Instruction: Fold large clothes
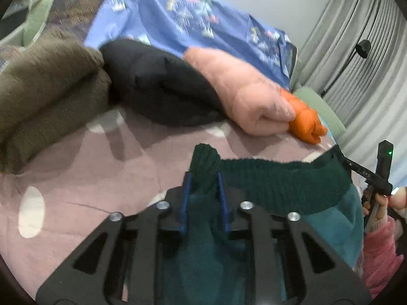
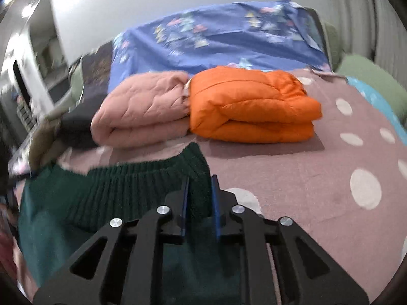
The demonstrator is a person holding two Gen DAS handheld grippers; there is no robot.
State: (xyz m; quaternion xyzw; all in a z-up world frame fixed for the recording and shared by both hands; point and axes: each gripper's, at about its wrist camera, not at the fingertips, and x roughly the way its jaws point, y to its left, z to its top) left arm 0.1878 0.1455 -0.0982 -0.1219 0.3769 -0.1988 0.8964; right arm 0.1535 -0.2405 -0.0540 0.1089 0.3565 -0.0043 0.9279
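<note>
A dark green knit sweater [image 1: 279,183] with a ribbed hem is held stretched between both grippers above the mauve dotted bed cover [image 1: 89,172]. My left gripper [image 1: 203,178] is shut on the hem's left corner. My right gripper [image 2: 199,180] is shut on the hem's right corner; the sweater [image 2: 122,190] hangs to its left. The right gripper also shows at the right edge of the left wrist view [image 1: 366,175], with the hand that holds it.
Folded garments lie in a row at the back of the bed: a brown fleece [image 1: 45,89], a black jacket [image 1: 157,86], a pink quilted jacket [image 2: 142,109] and an orange puffer jacket [image 2: 251,106]. Behind them is a blue patterned sheet [image 2: 216,40]. Grey curtains [image 1: 361,58] hang on the right.
</note>
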